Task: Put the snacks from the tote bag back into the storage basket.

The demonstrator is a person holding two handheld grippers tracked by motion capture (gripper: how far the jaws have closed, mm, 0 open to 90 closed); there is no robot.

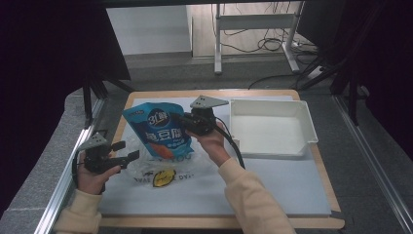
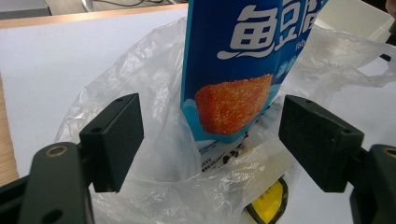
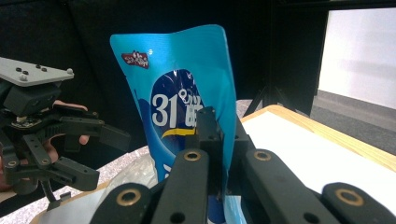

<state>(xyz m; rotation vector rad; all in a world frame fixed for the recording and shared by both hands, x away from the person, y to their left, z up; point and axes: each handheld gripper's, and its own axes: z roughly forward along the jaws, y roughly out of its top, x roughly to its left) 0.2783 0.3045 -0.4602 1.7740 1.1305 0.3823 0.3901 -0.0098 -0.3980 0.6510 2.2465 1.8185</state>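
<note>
Cream sleeves (image 1: 253,195); black tongs (image 3: 219,140) w/ brass-ish pivot screws, grey triangular plates, black cables.

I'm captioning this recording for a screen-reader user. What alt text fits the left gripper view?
A blue snack pouch with white lettering and a picture of an orange square hangs with its lower end inside the mouth of a clear plastic bag. The left gripper has its two black jaws spread open on either side of the bag. Behind them lies a white table mat.

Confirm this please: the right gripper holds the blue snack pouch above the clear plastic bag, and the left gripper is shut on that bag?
Not quite. The left gripper is open; its gripper view shows both jaws apart around the clear plastic bag. The right gripper does hold the blue snack pouch.
</note>
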